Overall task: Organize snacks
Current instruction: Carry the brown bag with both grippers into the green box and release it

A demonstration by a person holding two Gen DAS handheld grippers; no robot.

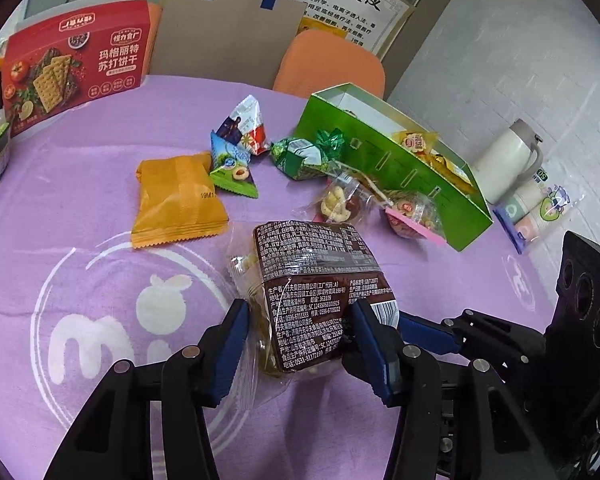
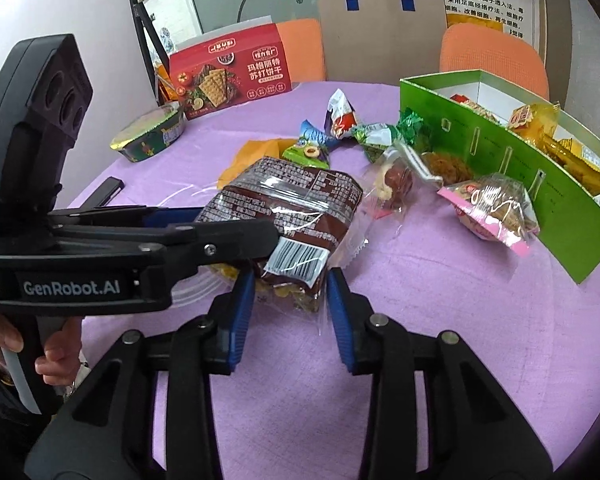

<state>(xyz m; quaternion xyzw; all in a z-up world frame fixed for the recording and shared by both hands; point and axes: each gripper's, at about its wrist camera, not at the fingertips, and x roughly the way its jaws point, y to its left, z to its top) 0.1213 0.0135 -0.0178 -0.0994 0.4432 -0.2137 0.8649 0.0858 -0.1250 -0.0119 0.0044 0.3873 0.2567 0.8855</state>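
A brown snack packet (image 1: 312, 280) with white print and a clear edge is held above the purple cloth. My left gripper (image 1: 300, 316) is shut on its near end. My right gripper (image 2: 290, 284) has its jaws around the barcode corner of the same packet (image 2: 284, 208), with small gaps at the pads. The left gripper (image 2: 220, 236) shows from the side in the right wrist view. The green open box (image 1: 400, 160) holds several snacks at the right; it also shows in the right wrist view (image 2: 500, 160).
Loose snacks lie on the cloth: an orange packet (image 1: 178, 196), triangular packets (image 1: 236, 148), a green candy bag (image 1: 300, 156), clear packets (image 1: 340, 200), a pink-edged packet (image 2: 492, 208). A red cracker box (image 1: 76, 64), a foil bowl (image 2: 148, 138), a white flask (image 1: 508, 160) and orange chairs (image 1: 332, 64) stand around.
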